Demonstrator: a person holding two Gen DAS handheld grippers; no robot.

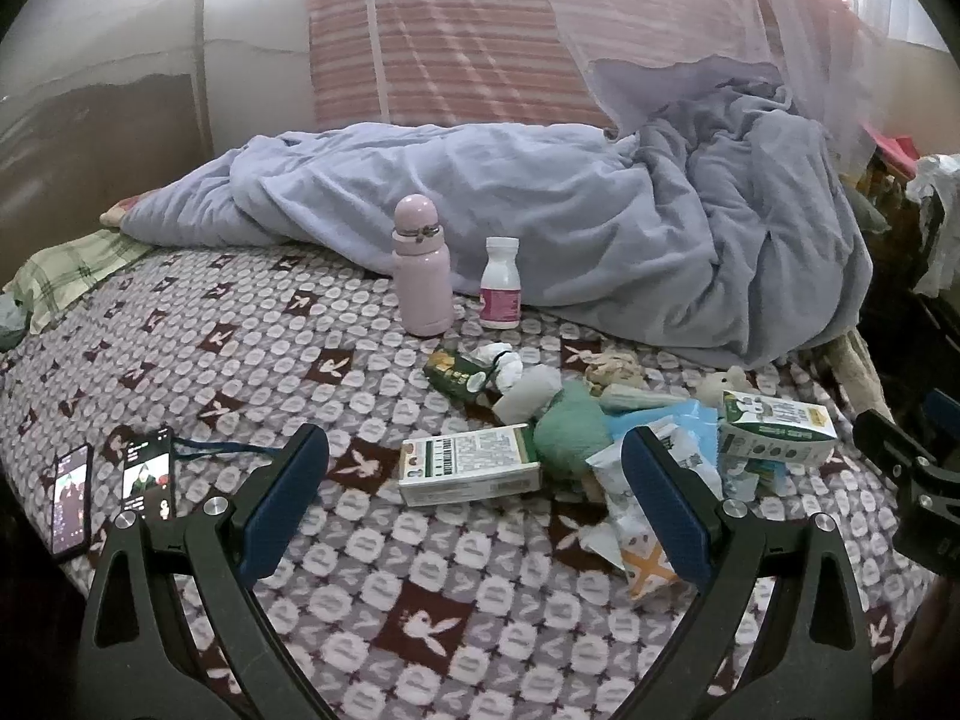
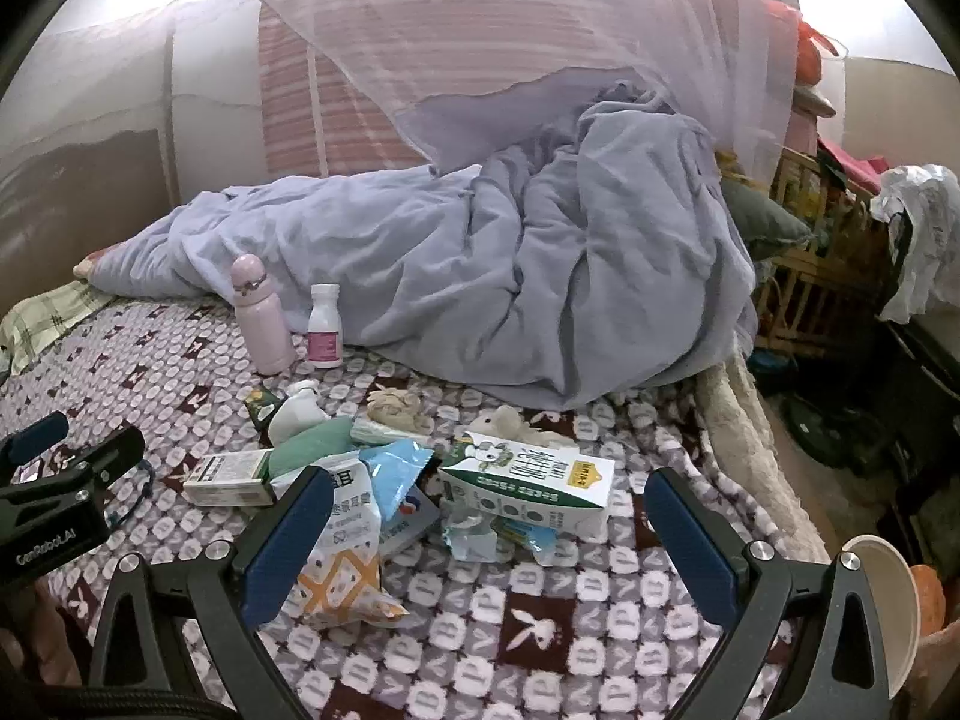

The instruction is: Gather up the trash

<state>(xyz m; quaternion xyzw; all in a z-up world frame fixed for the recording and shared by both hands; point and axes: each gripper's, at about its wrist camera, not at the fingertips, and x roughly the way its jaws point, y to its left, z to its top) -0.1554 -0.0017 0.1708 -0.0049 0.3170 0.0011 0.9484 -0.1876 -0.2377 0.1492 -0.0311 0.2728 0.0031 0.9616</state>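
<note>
Both the left tongs (image 1: 474, 504) and right tongs (image 2: 489, 531) are spread, holding nothing, above a bed (image 1: 372, 588) whose blanket carries a rabbit-head motif. The trash pile (image 2: 384, 480) of cartons and wrappers lies mid-bed; its print is illegible. "GenRobot.AI" marks the left unit.

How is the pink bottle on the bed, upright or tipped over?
Upright. The pink bottle stands on its base on the patterned blanket, cap on top, beside the small white bottle.
</note>
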